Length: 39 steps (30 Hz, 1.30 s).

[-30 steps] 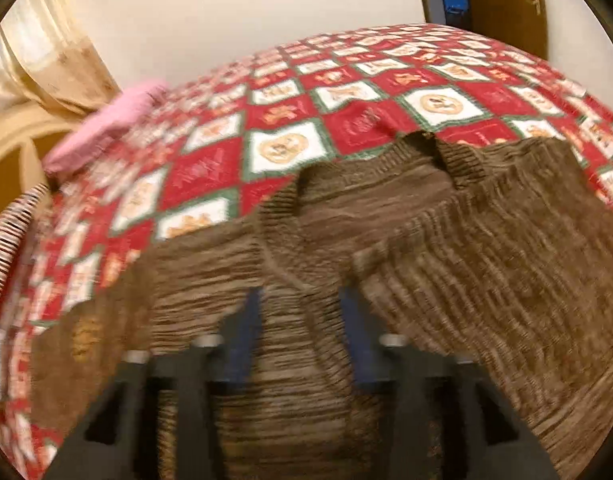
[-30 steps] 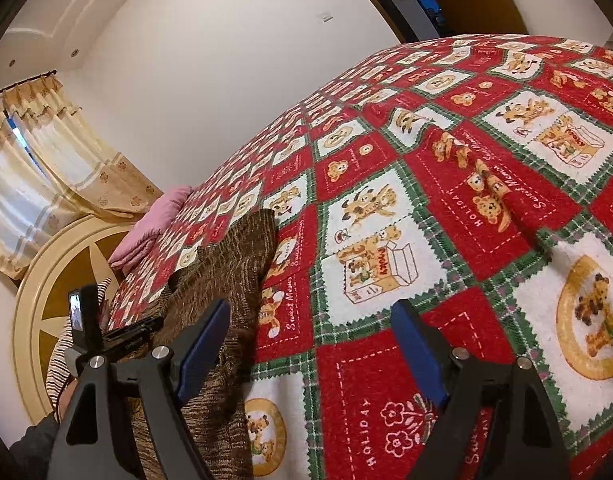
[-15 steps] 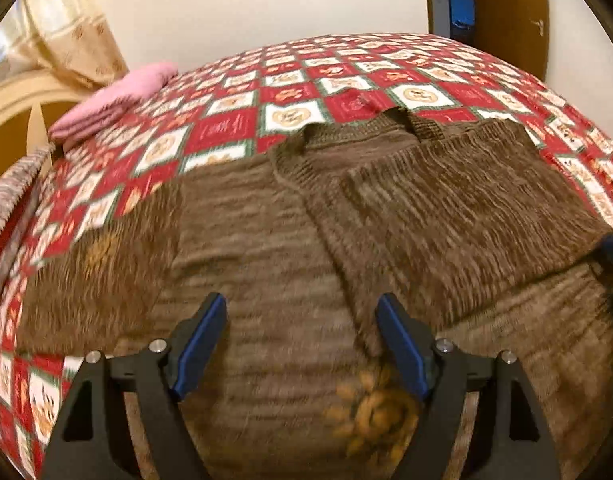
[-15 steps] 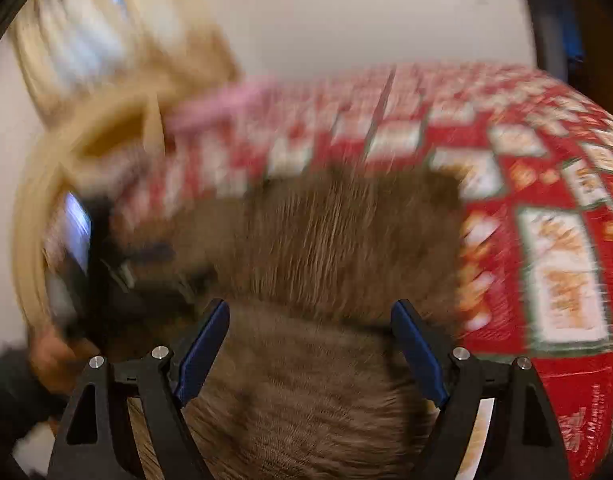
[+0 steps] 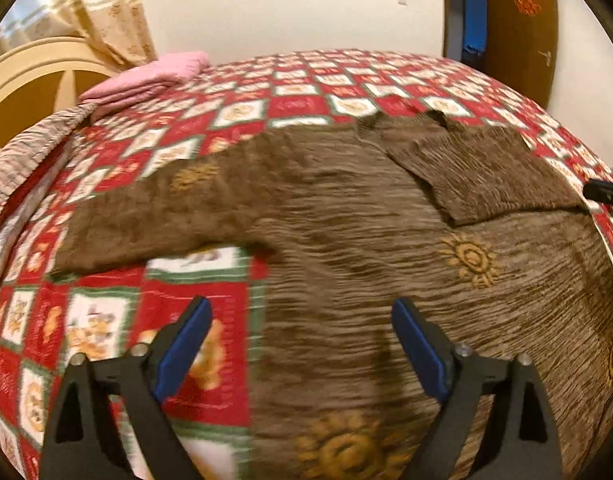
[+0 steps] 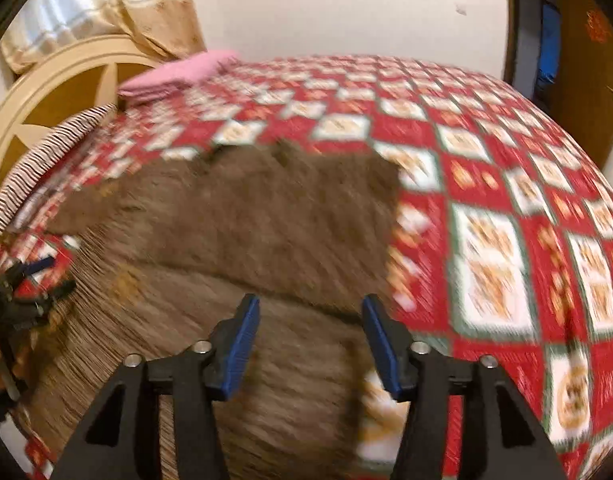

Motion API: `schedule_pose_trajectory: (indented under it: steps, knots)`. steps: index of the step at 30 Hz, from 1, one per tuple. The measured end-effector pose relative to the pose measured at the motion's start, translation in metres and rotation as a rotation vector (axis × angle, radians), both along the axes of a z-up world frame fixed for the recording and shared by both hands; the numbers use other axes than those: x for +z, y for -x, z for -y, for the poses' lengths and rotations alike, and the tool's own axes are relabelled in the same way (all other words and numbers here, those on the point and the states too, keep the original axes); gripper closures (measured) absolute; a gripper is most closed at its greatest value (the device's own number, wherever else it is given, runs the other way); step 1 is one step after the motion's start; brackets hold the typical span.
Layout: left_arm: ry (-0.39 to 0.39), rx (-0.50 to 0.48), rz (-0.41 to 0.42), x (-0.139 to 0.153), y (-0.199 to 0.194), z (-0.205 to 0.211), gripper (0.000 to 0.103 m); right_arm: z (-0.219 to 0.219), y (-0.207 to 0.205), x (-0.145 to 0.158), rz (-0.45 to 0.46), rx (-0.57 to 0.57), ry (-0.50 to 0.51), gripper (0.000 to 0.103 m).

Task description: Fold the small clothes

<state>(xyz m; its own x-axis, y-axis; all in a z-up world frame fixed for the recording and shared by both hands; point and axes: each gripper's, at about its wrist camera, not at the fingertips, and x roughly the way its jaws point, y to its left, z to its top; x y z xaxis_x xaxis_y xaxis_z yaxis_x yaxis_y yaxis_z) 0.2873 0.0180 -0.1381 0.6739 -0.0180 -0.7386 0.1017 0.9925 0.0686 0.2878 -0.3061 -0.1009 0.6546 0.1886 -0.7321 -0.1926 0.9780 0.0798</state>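
Observation:
A brown knitted sweater (image 5: 346,216) with yellow sun motifs lies flat on the red patchwork bedspread (image 5: 290,108). Its right sleeve is folded across the chest; its left sleeve (image 5: 158,204) stretches out to the left. My left gripper (image 5: 300,322) hovers above the sweater's left side edge, its jaws opening wide with nothing gripped. In the right wrist view the sweater (image 6: 242,216) is blurred. My right gripper (image 6: 310,322) hangs over the folded sleeve's lower edge near the sweater's right side, its jaws closing, and no cloth is pinched between them. The left gripper (image 6: 30,284) shows at that view's left edge.
A folded pink cloth (image 5: 146,76) lies at the far left of the bed beside a striped pillow (image 5: 30,152) and a cream headboard (image 5: 30,76). A dark door (image 5: 518,28) stands behind the bed on the right. Bare bedspread (image 6: 506,200) spreads right of the sweater.
My left gripper let go, opened wide and drew back toward the sweater's left side edge. My right gripper swung left from the bare bedspread onto the sweater, and its jaws narrowed.

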Motion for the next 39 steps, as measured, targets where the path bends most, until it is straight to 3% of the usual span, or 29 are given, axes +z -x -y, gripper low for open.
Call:
schedule_pose_trajectory:
  steps: [2, 6, 9, 11, 14, 16, 19, 22, 24, 26, 28, 32, 39]
  knots:
    - [-0.005, 0.027, 0.012, 0.004, 0.000, -0.013, 0.003, -0.014, -0.017, 0.000, 0.002, -0.007, 0.026, 0.043]
    - [0.004, 0.099, 0.003, 0.007, 0.000, -0.052, 0.003, 0.004, -0.063, -0.041, -0.136, -0.115, 0.019, 0.045]
    - [0.014, 0.155, 0.004, 0.007, 0.005, -0.085, 0.003, 0.036, -0.061, -0.048, -0.109, -0.222, 0.007, 0.045]
    - [0.026, 0.196, 0.002, 0.005, 0.005, -0.108, 0.003, 0.046, -0.056, -0.047, -0.108, -0.227, -0.043, 0.045]
    - [0.048, 0.264, -0.021, -0.002, -0.003, -0.136, 0.003, 0.036, -0.046, -0.039, -0.092, -0.217, 0.005, 0.044]
    - [0.091, 0.319, -0.027, -0.004, -0.007, -0.154, 0.003, 0.021, -0.041, -0.030, -0.084, -0.229, 0.026, 0.043]
    - [0.200, 0.409, -0.049, -0.006, -0.016, -0.180, 0.003, -0.015, -0.039, -0.024, -0.055, -0.171, 0.010, 0.030]
    - [0.390, 0.488, -0.063, -0.011, -0.021, -0.207, 0.004, -0.059, -0.036, -0.038, -0.062, -0.050, 0.026, 0.029]
    - [0.511, 0.532, -0.078, -0.017, -0.024, -0.219, 0.013, -0.089, -0.026, -0.057, -0.025, -0.010, 0.178, 0.017]
    - [0.608, 0.542, -0.088, -0.022, -0.029, -0.225, 0.019, -0.103, -0.019, -0.059, 0.022, -0.008, 0.279, 0.016]
    - [0.643, 0.544, -0.068, -0.022, -0.035, -0.227, 0.025, -0.103, -0.017, -0.060, 0.028, -0.004, 0.287, 0.016]
    - [0.745, 0.548, -0.067, -0.028, -0.051, -0.233, 0.038, -0.083, -0.019, -0.062, -0.011, -0.008, 0.166, 0.014]
    - [0.728, 0.593, -0.014, -0.033, -0.068, -0.241, 0.041, -0.087, -0.017, -0.060, 0.005, -0.010, 0.162, 0.014]
